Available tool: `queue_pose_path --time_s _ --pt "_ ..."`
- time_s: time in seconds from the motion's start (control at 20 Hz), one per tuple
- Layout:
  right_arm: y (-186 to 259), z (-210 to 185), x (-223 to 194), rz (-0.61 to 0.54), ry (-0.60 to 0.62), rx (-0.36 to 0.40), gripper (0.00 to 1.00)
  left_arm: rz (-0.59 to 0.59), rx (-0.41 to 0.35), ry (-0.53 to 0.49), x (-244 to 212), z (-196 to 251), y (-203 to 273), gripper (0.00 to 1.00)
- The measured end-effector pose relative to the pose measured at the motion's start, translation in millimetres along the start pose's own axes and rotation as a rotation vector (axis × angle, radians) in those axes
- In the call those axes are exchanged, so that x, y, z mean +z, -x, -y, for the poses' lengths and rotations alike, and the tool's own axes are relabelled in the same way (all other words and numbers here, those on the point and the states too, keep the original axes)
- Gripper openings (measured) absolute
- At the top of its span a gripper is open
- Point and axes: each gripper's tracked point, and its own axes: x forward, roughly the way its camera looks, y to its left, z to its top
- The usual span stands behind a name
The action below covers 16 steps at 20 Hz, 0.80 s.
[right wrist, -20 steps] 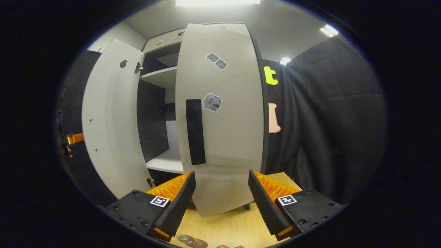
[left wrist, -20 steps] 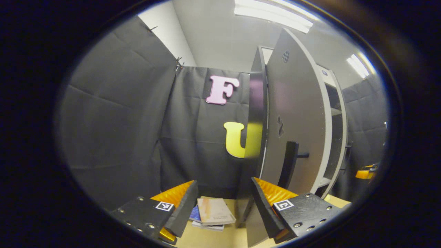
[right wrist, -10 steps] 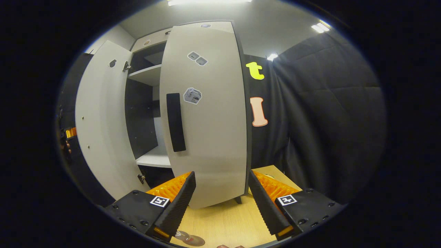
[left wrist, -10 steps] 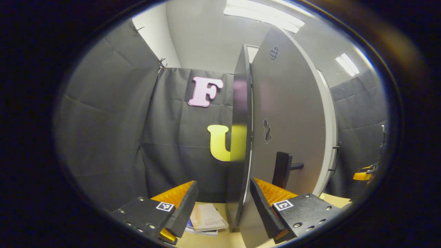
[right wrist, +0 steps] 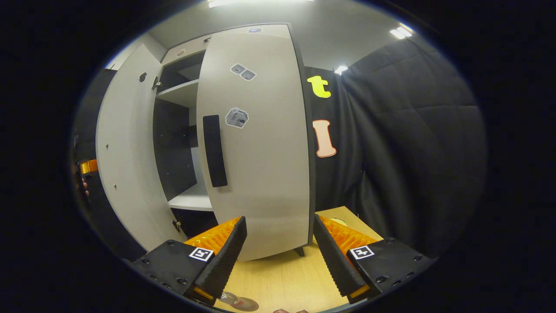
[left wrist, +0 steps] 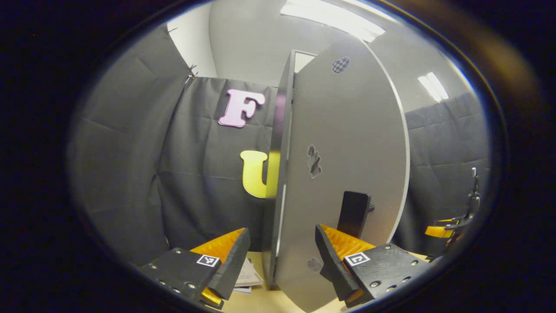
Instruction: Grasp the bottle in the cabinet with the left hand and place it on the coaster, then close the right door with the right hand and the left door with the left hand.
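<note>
Ahead of the left gripper [left wrist: 282, 261], jaws spread and empty, the left door [left wrist: 347, 143] stands nearly edge-on, its handle [left wrist: 354, 214] just beyond the right finger. Books [left wrist: 248, 278] lie on the bench [left wrist: 260, 300] near the door's lower edge. Risk: a finger catching the door edge or the handle would stall the push.

Right gripper view: the right gripper [right wrist: 280, 256], jaws spread and empty, faces the right door [right wrist: 260, 143], which stands ajar. The shelf [right wrist: 191, 202] holds no bottle. A round, clear object [right wrist: 239, 301], possibly the bottle or coaster, sits at the near edge. Risk: the two doors meeting at the centre; a low sweep striking that object.
</note>
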Motion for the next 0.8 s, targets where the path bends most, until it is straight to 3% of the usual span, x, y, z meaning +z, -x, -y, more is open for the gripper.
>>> queue_pose_path --time_s 0.05,0.25,0.3,0.35,0.4,0.45,0.5,0.7,0.75,0.8 --pt "0.5 0.4 -0.7 0.0 0.0 -0.002 0.98 0.001 -0.006 -0.004 -0.7 7.3 -2.5 0.88" --pt "0.9 9.9 -5.3 -0.007 0.001 -0.034 0.98 0.018 -0.021 0.048 -2.8 41.4 -16.4 0.88" --pt "5.1 16.4 -8.0 -0.009 -0.003 -0.044 0.98 0.029 -0.037 0.062 -2.7 52.3 -21.7 0.95" --pt "8.7 21.7 -8.4 -0.009 -0.01 -0.054 0.98 0.032 -0.057 0.082 -3.2 63.2 -28.5 0.82" --pt "11.0 28.5 -7.5 -0.006 -0.014 -0.067 0.98 0.031 -0.08 0.11 -7.9 75.0 -34.8 0.95" --pt "13.1 35.5 -6.5 -0.003 -0.016 -0.082 0.98 0.035 -0.09 0.14 -9.0 83.7 -39.5 0.88" --pt "16.4 45.0 -5.9 0.001 -0.019 -0.099 0.98 0.044 -0.085 0.162 -8.5 87.2 -41.0 0.94" --pt "21.4 77.7 -8.9 0.005 -0.04 -0.153 0.98 0.096 -0.042 0.166 -2.7 85.7 -28.4 0.88" --pt "19.7 84.9 -10.3 0.001 -0.048 -0.159 0.98 0.1 -0.023 0.153 -1.7 83.4 -27.5 0.82" --pt "17.9 89.9 -11.1 -0.005 -0.055 -0.16 0.98 0.102 0.002 0.139 -0.2 80.4 -26.2 0.95"
